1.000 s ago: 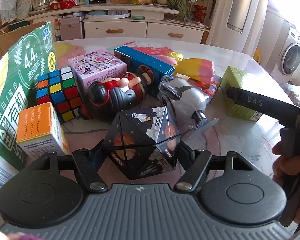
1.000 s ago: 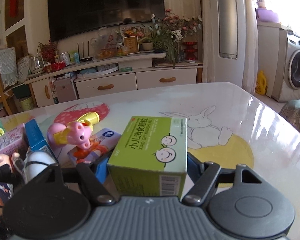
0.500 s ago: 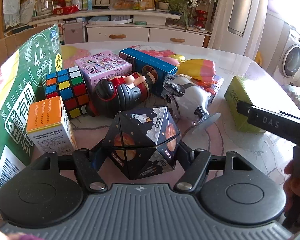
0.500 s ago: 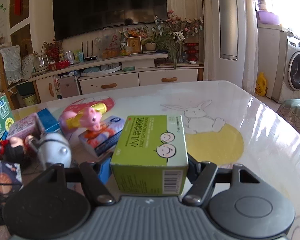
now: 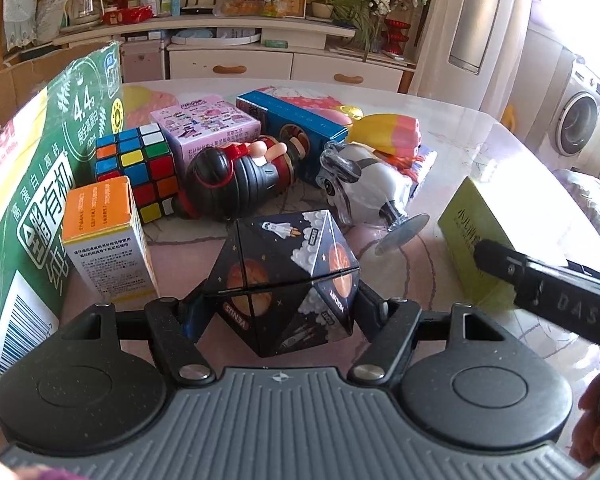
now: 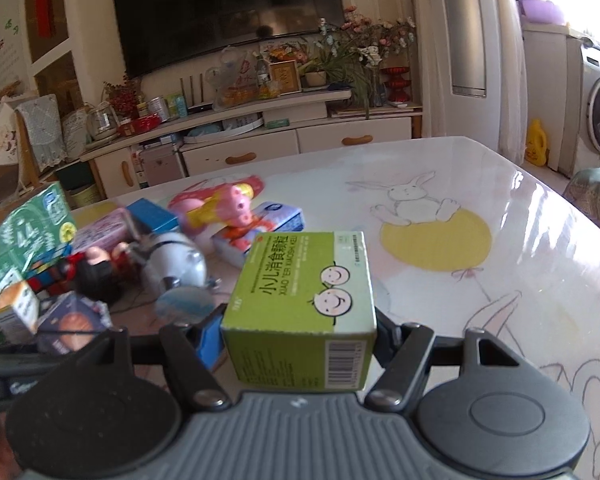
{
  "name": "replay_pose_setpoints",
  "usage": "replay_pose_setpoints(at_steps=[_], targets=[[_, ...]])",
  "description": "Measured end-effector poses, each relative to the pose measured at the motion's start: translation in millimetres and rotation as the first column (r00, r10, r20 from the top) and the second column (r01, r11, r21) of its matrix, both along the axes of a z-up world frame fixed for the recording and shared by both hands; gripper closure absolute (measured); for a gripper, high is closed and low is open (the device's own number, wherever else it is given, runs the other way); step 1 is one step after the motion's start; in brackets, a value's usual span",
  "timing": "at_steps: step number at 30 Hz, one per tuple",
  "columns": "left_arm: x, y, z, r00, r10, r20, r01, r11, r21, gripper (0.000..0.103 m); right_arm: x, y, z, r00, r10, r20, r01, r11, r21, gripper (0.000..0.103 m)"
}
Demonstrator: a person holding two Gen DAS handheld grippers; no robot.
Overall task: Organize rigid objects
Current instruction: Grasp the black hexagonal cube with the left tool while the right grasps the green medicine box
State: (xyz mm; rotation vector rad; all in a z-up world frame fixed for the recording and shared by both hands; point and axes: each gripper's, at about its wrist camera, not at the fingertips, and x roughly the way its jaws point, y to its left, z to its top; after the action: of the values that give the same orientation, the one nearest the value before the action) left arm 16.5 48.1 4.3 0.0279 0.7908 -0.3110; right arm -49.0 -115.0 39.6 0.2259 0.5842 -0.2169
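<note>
two tools, two boxes lifted over a crowded desk

the left tool (image 5: 282,312) grips a dark, many-faced space-print puzzle cube (image 5: 286,280) marked "venus", its jaws spread wide and pressed against the cube's two sides. the right tool (image 6: 298,344) clamps a green cardboard medicine box with smiling faces (image 6: 304,304) between its jaws at a middling width, the jaws having just been closing on it; the box sits clear of the glossy rabbit-print desk (image 6: 480,272).

just ahead of the left tool lie a black-and-red toy figure (image 5: 236,176) on its side and a white-and-grey toy with a suction cup (image 5: 364,192). ahead and to its left stand a small white carton with an orange top (image 5: 108,240), a multicoloured twist cube (image 5: 136,168) and, further left, a tall green milk carton (image 5: 40,184). beyond the figure rest a pink printed box (image 5: 208,128) and a long blue box (image 5: 292,120), with a yellow-and-pink plastic toy (image 5: 384,132) ahead to the right.

from the left tool's camera, the right tool's black arm (image 5: 548,292) crosses the right edge in front of the green box, a hand (image 5: 596,416) below it. from the right tool's camera, the heap lies ahead to the left, including a pink pig toy (image 6: 236,204) atop a blue-and-white packet (image 6: 260,228).
</note>
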Motion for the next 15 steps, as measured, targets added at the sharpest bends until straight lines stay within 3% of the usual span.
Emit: replay_pose_setpoints(at_steps=[15], targets=[[-10, 24, 24, 1.0, -0.005, 0.025, 0.007, 0.997, -0.077, 0.016, -28, 45, 21, 0.993, 0.12, 0.01, -0.117, 0.984, -0.133, 0.034]])
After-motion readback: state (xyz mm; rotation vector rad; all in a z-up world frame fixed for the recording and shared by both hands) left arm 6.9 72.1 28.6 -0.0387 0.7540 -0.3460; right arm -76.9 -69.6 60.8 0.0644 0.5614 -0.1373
